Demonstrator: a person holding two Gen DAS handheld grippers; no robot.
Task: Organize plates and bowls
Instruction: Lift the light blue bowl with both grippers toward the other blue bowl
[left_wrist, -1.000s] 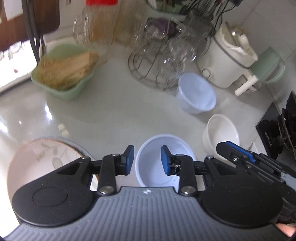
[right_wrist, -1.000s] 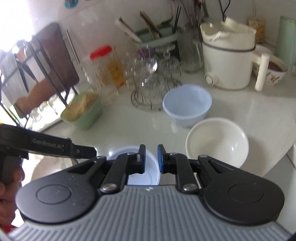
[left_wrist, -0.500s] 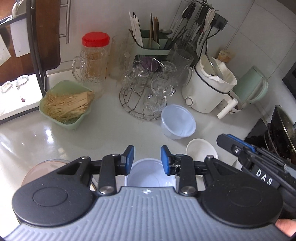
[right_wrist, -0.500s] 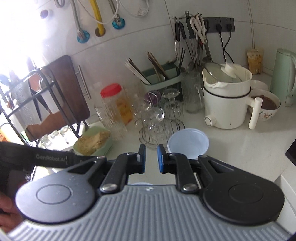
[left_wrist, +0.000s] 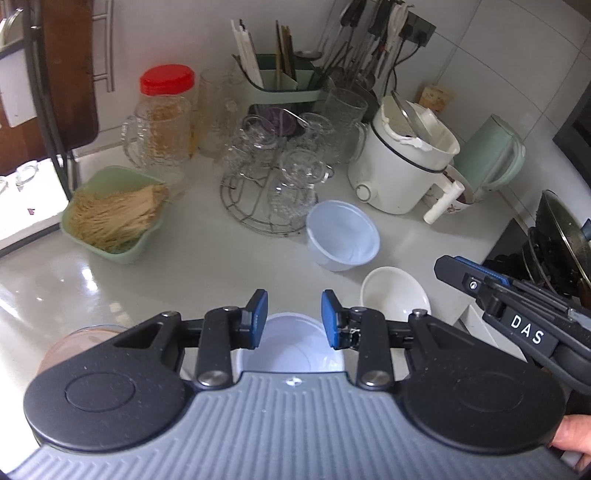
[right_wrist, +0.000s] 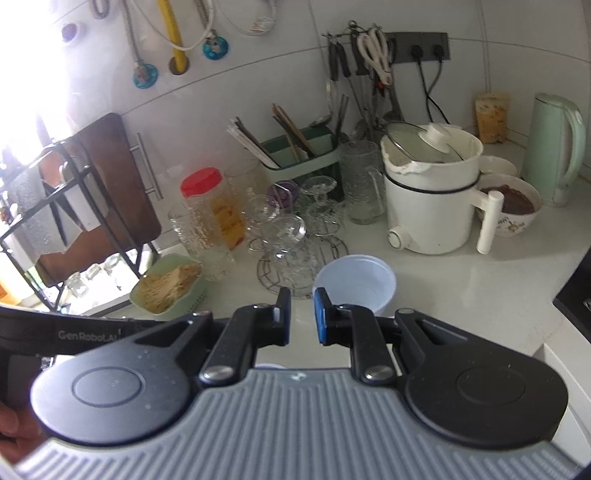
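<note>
left gripper (left_wrist: 291, 319) hovering part-open, empty, above near bowl (left_wrist: 291, 350) | right gripper (right_wrist: 301, 317) nearly shut, empty | blue bowl (left_wrist: 342, 236) sitting beside glass rack (left_wrist: 273, 192), white bowl (left_wrist: 395, 295) near it | risk: reaching for blue bowl may be knocking glasses over

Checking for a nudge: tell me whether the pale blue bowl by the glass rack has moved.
No. The pale blue bowl still sits against the wire glass rack.
</note>
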